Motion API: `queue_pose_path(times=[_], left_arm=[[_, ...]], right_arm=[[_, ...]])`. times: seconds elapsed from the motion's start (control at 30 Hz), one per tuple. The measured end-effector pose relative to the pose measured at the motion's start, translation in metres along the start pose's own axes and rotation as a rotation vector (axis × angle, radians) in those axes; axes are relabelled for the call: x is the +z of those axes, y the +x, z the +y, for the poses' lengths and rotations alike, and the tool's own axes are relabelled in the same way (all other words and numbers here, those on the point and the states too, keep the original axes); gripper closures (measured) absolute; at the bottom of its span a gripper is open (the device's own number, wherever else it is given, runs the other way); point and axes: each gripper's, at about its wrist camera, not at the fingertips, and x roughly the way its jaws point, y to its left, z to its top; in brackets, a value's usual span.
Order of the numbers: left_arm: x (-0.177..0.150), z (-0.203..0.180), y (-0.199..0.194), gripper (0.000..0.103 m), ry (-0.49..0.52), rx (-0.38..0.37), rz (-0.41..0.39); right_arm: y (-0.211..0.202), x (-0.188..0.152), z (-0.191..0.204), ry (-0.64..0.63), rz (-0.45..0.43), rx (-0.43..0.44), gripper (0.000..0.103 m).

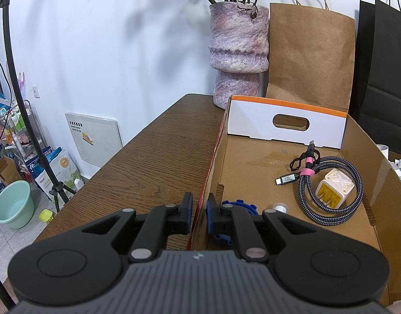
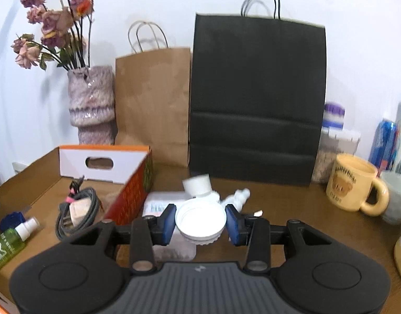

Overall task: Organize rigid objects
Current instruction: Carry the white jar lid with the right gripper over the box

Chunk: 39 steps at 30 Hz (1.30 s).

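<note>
An open cardboard box (image 1: 255,167) sits on the brown table; it also shows at the left of the right wrist view (image 2: 38,175). Inside lie a coiled braided cable (image 1: 331,183), a white charger plug (image 1: 334,188), a blue toothed part (image 1: 239,206) and a green spray bottle (image 2: 9,240). My left gripper (image 1: 199,216) is shut on the box's left wall (image 1: 213,157). My right gripper (image 2: 200,222) is shut on a white round lid (image 2: 200,221), held above the table just right of the box. Other white plastic pieces (image 2: 200,185) lie beyond it.
A mottled vase (image 1: 237,52) with dried flowers, a brown paper bag (image 2: 153,99) and a black paper bag (image 2: 255,99) stand along the back wall. A yellow mug (image 2: 355,183), jars and bottles crowd the right. The table's left edge drops to a cluttered floor.
</note>
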Motion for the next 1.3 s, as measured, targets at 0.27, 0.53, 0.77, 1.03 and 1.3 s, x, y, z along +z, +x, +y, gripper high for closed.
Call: queue_pose_path(times=[0.27,0.53,0.77,1.03,1.3], left_arm=[[0.000,0.000,0.000,0.091,0.000,0.000,0.000],[0.000,0.000,0.000,0.091,0.000,0.000,0.000],[0.000,0.000,0.000,0.091,0.000,0.000,-0.001],[0.000,0.000,0.000,0.091,0.000,0.000,-0.001],[0.000,0.000,0.000,0.091,0.004,0.002,-0.005]], right_arm=[[-0.008,0.018,0.022,-0.013,-0.056,0.055,0.064],[-0.013,0.038,0.055,-0.016,-0.112,0.134,0.064],[-0.009,0.053,0.088,-0.058,-0.125,0.214,0.064],[0.002,0.056,0.124,-0.157,-0.057,0.299,0.064],[0.021,0.044,0.136,-0.181,0.033,0.318,0.064]])
